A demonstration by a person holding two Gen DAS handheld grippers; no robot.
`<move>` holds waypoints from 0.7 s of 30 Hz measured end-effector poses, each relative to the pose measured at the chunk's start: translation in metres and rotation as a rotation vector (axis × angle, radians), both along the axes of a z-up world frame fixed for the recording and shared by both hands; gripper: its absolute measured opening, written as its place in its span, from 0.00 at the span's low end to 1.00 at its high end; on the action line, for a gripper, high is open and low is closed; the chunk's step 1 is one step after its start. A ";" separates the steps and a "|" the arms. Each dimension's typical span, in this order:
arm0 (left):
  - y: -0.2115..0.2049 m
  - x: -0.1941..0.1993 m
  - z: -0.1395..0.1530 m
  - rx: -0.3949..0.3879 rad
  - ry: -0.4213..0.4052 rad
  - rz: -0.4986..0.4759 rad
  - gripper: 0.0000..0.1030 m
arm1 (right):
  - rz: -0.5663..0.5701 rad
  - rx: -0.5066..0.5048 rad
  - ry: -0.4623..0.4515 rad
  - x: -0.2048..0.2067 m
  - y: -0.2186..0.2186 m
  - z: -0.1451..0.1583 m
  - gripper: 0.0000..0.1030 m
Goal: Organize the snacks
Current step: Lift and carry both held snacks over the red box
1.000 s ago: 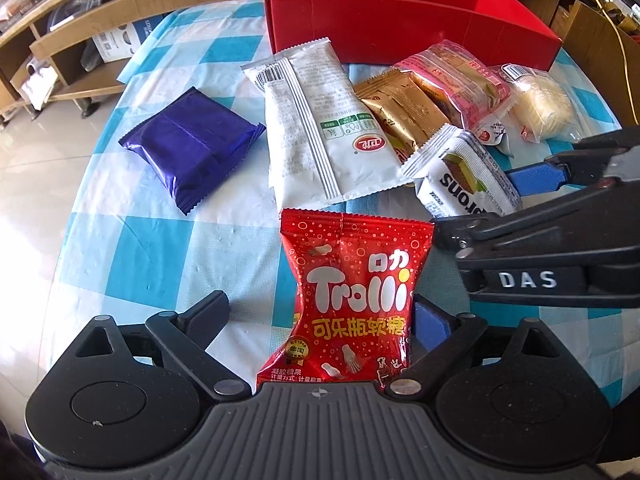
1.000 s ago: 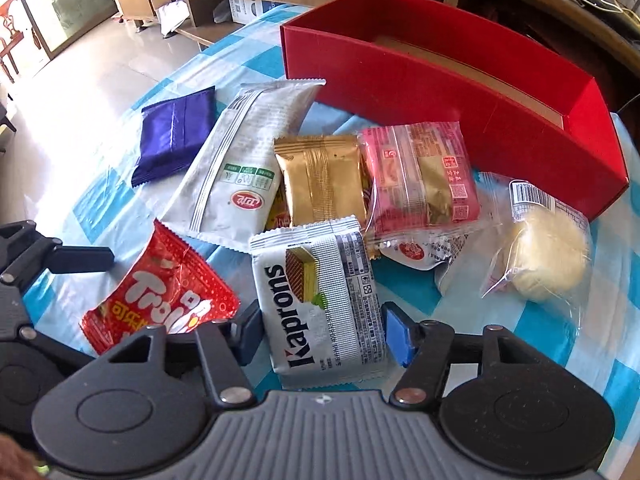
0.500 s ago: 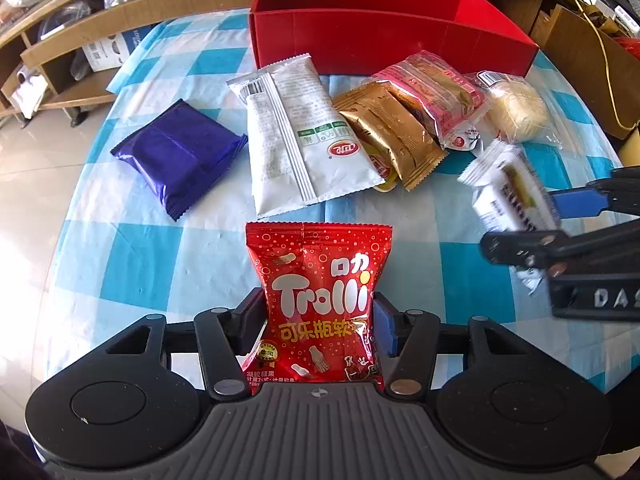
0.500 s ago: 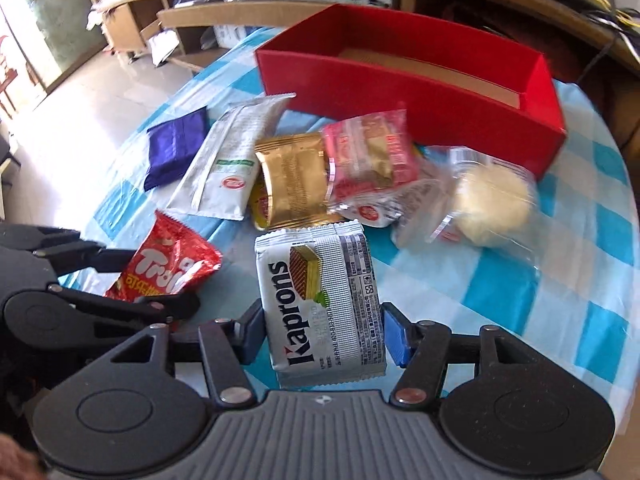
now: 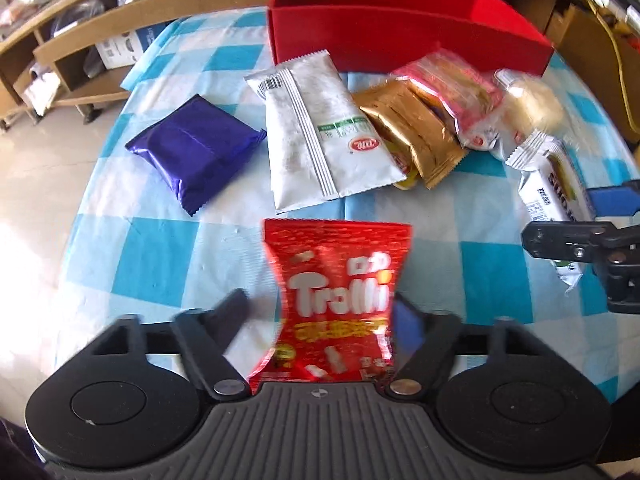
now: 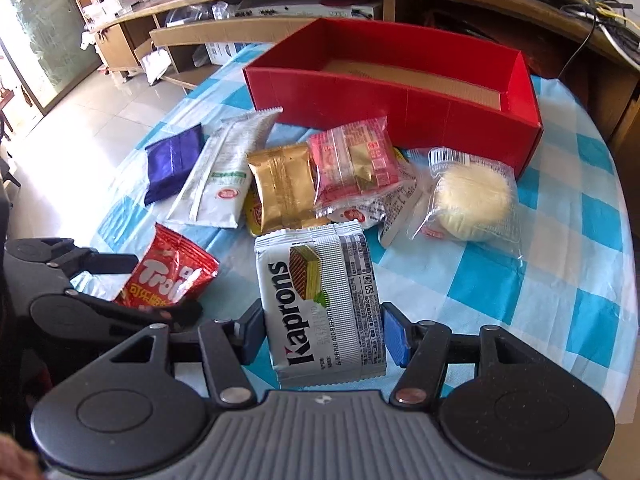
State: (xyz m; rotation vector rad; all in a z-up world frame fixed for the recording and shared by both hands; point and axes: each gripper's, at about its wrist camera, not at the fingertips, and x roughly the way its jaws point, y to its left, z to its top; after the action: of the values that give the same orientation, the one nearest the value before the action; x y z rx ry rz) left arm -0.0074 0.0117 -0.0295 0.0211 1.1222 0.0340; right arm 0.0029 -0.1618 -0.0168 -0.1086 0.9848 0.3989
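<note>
A red Trolli bag (image 5: 336, 292) lies between the fingers of my left gripper (image 5: 320, 312). Its jaws are opening, and the left finger (image 5: 236, 308) stands off the bag's edge. The same bag (image 6: 168, 276) and left gripper (image 6: 160, 286) show at the left of the right wrist view. My right gripper (image 6: 324, 328) is shut on a white Kaprons wafer packet (image 6: 320, 304), held a little above the cloth. That packet (image 5: 552, 188) and gripper (image 5: 560, 216) appear at the right edge of the left wrist view. An open red box (image 6: 400, 112) stands at the far side.
On the blue-checked cloth (image 5: 140, 264) lie a purple pack (image 5: 196, 148), a long white pack (image 5: 324, 132), a gold pack (image 5: 416, 132), a pink pack (image 5: 448, 84) and a clear-wrapped bun (image 6: 472, 196). Wooden shelves and cables stand beyond the round table's edge.
My left jaws closed in on the Trolli bag, then the left finger drew off it again. My right gripper lifted the Kaprons packet off the pile and carried it away from the other snacks.
</note>
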 end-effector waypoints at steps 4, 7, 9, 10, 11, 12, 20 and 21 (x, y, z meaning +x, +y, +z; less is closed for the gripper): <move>0.001 -0.004 0.003 0.014 0.001 0.016 0.57 | 0.008 0.007 -0.030 -0.003 0.004 0.010 0.69; -0.001 -0.006 0.009 0.024 -0.004 0.014 0.56 | 0.013 -0.007 -0.059 -0.007 0.009 0.018 0.69; -0.001 -0.007 0.015 0.024 -0.019 0.016 0.56 | 0.011 -0.004 -0.075 -0.008 0.010 0.024 0.69; -0.001 -0.007 0.019 0.015 -0.027 0.013 0.56 | 0.003 0.000 -0.080 -0.008 0.009 0.027 0.69; -0.001 -0.006 0.024 0.004 -0.036 0.010 0.56 | -0.007 0.006 -0.086 -0.007 0.008 0.030 0.69; -0.002 -0.005 0.029 -0.005 -0.047 0.003 0.56 | -0.017 0.013 -0.091 -0.006 0.007 0.033 0.69; -0.006 0.025 0.053 -0.074 -0.122 -0.056 0.56 | -0.078 0.014 -0.071 0.018 0.007 0.034 0.69; -0.006 0.030 0.054 -0.079 -0.129 -0.059 0.56 | -0.082 0.010 -0.072 0.021 0.008 0.035 0.69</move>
State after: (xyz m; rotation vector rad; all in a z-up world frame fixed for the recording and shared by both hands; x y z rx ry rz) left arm 0.0226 0.0058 0.0249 -0.0185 0.9925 -0.0611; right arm 0.0238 -0.1534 0.0177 -0.0732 0.9135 0.3226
